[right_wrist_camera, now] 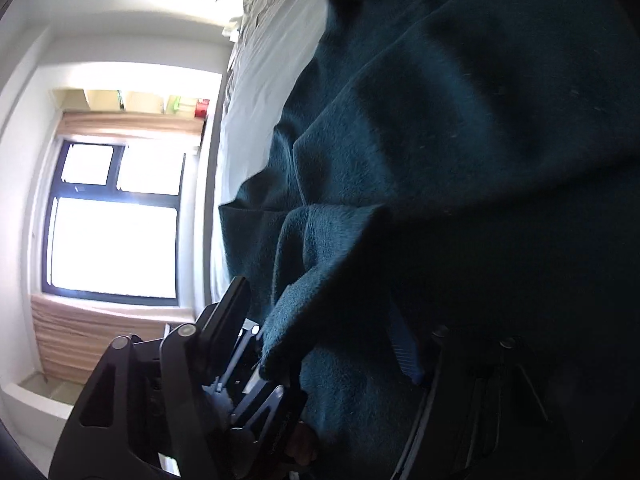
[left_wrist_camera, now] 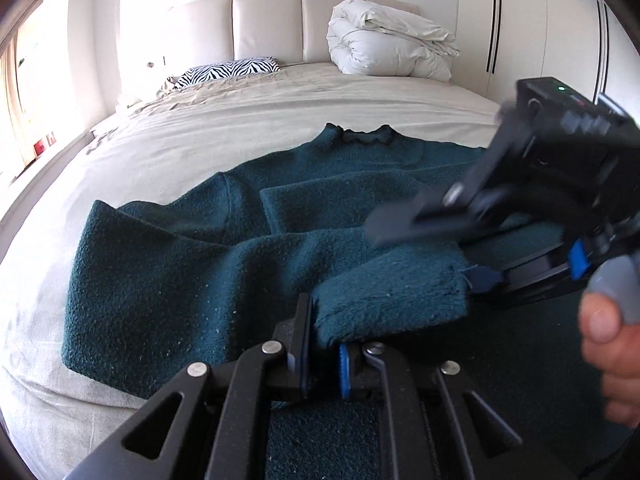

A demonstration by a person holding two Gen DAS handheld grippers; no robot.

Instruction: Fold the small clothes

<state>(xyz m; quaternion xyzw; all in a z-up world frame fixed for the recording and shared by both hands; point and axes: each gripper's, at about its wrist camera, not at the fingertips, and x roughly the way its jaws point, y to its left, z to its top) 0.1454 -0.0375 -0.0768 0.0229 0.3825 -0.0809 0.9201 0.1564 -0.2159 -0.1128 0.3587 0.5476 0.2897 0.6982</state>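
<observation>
We see a bed (left_wrist_camera: 248,120) with a dark green sweater (left_wrist_camera: 168,264) spread flat across its near half, collar toward the headboard (left_wrist_camera: 264,20). A white duvet (left_wrist_camera: 388,36) sits bundled near the headboard, a zebra pillow (left_wrist_camera: 232,68) to its left. Left gripper (left_wrist_camera: 320,354): jaws clamped on the sweater's folded cuff. Right gripper (left_wrist_camera: 436,256): jaws apart around the same cuff, not pressing it. A hand (left_wrist_camera: 612,340) holds the right gripper.
</observation>
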